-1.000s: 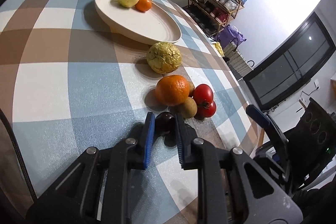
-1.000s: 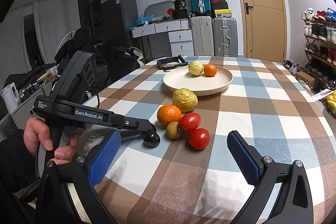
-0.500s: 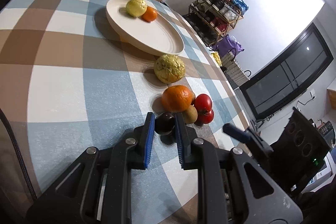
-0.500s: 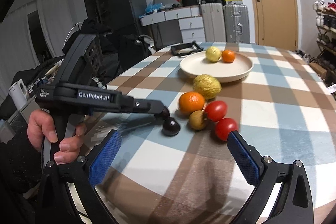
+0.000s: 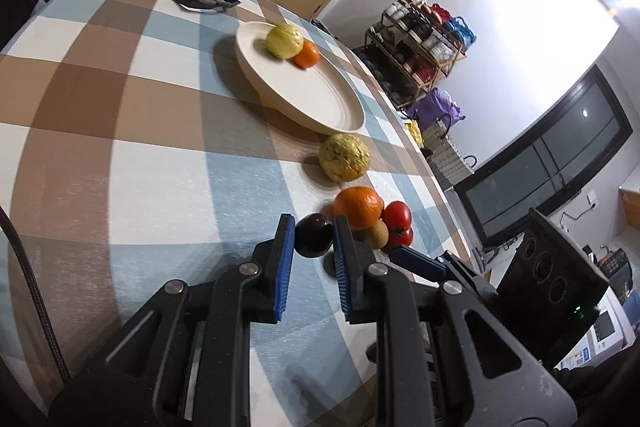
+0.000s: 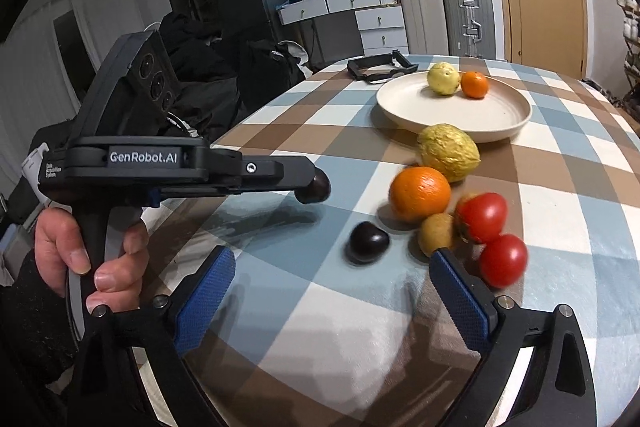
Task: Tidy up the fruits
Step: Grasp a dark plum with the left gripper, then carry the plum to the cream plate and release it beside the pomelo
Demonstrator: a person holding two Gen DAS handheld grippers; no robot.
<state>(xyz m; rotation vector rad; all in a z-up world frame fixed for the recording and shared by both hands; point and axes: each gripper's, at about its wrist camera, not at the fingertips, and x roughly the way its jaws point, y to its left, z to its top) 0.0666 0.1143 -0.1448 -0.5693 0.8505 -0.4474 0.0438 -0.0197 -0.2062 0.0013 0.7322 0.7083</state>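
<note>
The left gripper [image 5: 314, 237] has its blue-padded fingers [image 5: 283, 259] closed on a dark plum [image 5: 313, 235], held clear above the checked worktop [image 5: 140, 167], while a second dark plum [image 6: 369, 241] lies on the cloth below, beside an orange [image 6: 420, 193]. The right gripper [image 6: 332, 301] hovers low with its fingers spread wide and empty, near a kiwi [image 6: 437, 233] and two tomatoes [image 6: 482, 217]. A wrinkled yellow fruit [image 6: 448, 151] sits just beside the cream plate [image 6: 452, 113], which carries a yellow-green fruit [image 6: 442, 78] and a small tangerine [image 6: 474, 84].
</note>
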